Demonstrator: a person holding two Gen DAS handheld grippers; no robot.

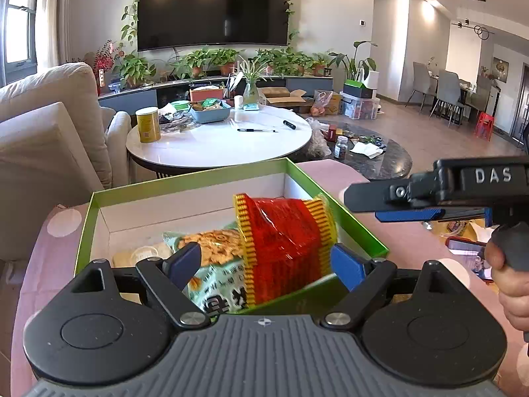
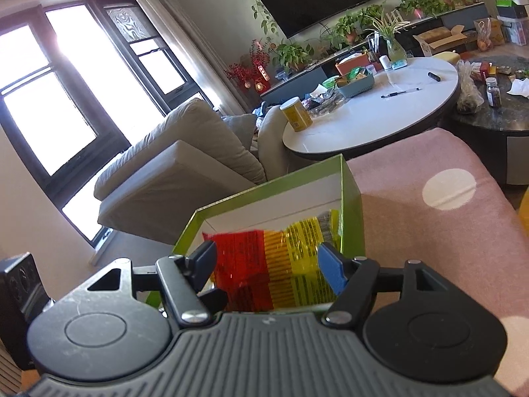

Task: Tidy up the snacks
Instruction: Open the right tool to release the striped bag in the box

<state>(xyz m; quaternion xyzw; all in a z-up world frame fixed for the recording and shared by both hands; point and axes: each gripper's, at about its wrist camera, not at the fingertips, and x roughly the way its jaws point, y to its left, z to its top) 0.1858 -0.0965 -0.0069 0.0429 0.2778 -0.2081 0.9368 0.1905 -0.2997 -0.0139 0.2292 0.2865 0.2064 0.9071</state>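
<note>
A green box (image 1: 185, 182) with a white inside sits on a pink dotted cover. In it lie a red and yellow snack bag (image 1: 284, 238) and a pale green bag of crackers (image 1: 211, 251). My left gripper (image 1: 264, 261) is open just above the box's near edge, its fingers either side of the two bags, holding nothing. My right gripper (image 1: 363, 203) shows from the side at the box's right rim. In the right wrist view my right gripper (image 2: 267, 261) is open over the red and yellow bag (image 2: 274, 261) inside the green box (image 2: 350, 198).
A white round table (image 1: 224, 142) beyond the box carries a yellow can (image 1: 148, 124), a blue basket of snacks (image 1: 211, 109) and a pen. A beige sofa (image 1: 43, 132) stands left. A dark low table (image 1: 373, 155) with clutter stands right. A phone (image 1: 466, 248) lies at right.
</note>
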